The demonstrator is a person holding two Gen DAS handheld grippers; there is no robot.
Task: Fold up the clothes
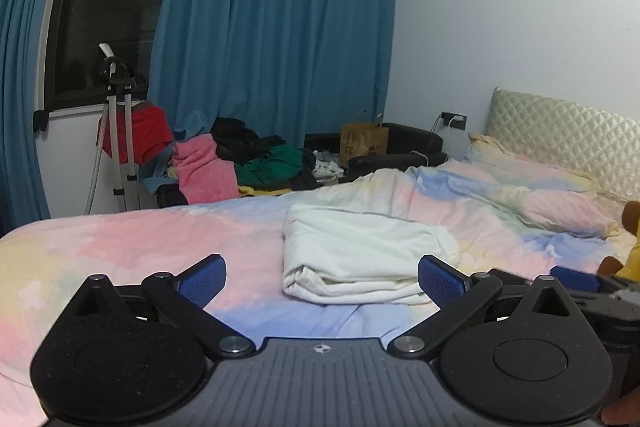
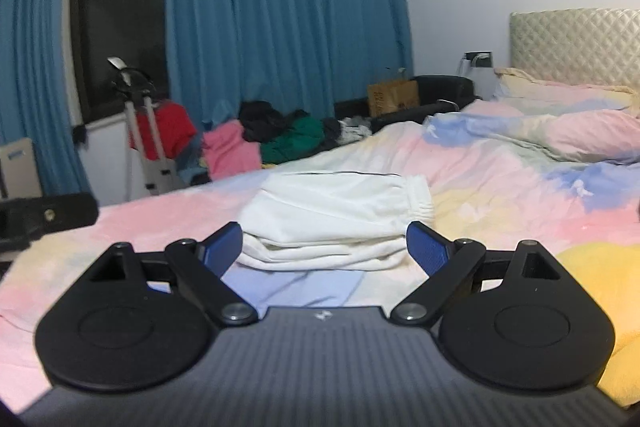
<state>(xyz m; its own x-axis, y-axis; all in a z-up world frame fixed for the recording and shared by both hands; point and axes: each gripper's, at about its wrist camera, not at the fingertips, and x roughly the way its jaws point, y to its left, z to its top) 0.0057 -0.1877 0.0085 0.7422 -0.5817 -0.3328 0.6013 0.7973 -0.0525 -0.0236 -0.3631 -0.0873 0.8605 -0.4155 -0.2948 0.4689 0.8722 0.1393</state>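
Pastel bed (image 1: 132, 239) carries the folded white garment (image 1: 360, 259) squared flat; left hand-held gripper (image 1: 322, 281) and right hand-held gripper (image 2: 324, 247) stand wide open, empty, evidently released.

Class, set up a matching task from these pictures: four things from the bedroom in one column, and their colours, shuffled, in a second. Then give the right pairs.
Things:
1. folded garment
2. curtains
3. paper bag
4. armchair

Colours:
a. black
b. white
c. brown
d. blue

Pairs: 1-b, 2-d, 3-c, 4-a
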